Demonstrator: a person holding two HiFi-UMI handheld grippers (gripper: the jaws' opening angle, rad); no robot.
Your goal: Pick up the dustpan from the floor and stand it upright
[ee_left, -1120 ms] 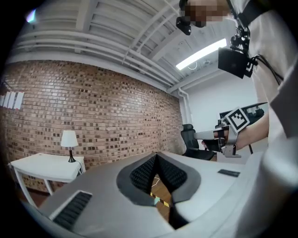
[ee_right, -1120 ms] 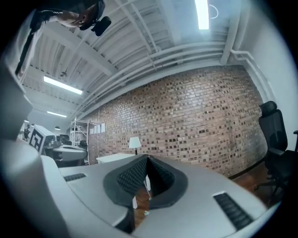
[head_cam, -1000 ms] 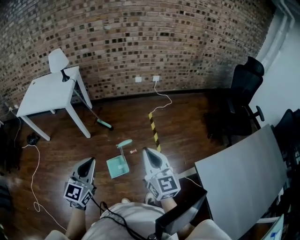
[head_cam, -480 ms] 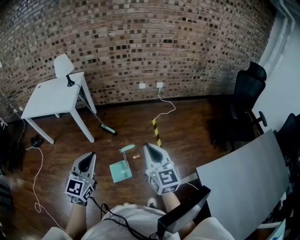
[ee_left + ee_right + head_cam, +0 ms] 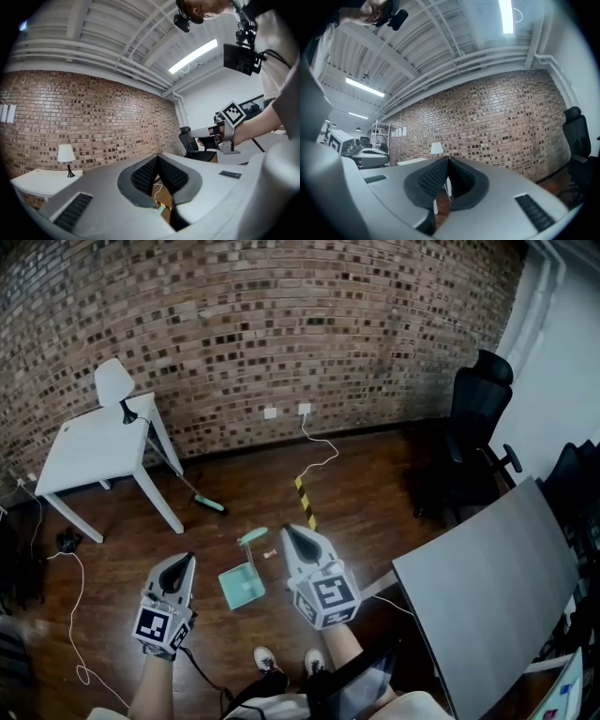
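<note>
Head view, left to right. A thin white cable (image 5: 71,615) trails over the dark wooden floor (image 5: 375,493) at the far left. Beside it a white table (image 5: 89,444) stands against the brick wall (image 5: 281,324) and carries a white lamp (image 5: 113,385). A long stick with a teal head (image 5: 209,505) slants from the table's near leg down to the floor. The left gripper (image 5: 181,563) is held out over the floor with its marker cube nearest the camera. In its own view the ribbed pads meet at the tip, so the jaws are closed and nothing is between them. The teal dustpan (image 5: 241,585) lies on the floor between the two grippers as pictured. Its pan is nearest the person's shoes (image 5: 268,658) and its handle points toward the wall; neither gripper touches it. The right gripper (image 5: 287,532) is likewise held out, and its own view shows the jaws pressed together and empty. Beyond it a yellow-and-black striped strip (image 5: 305,501) runs along the floor. A white cord (image 5: 319,454) leads from that strip to a wall socket (image 5: 305,410). A black office chair (image 5: 473,432) stands at the right by the white wall. A large grey board (image 5: 487,568) fills the lower right corner.
</note>
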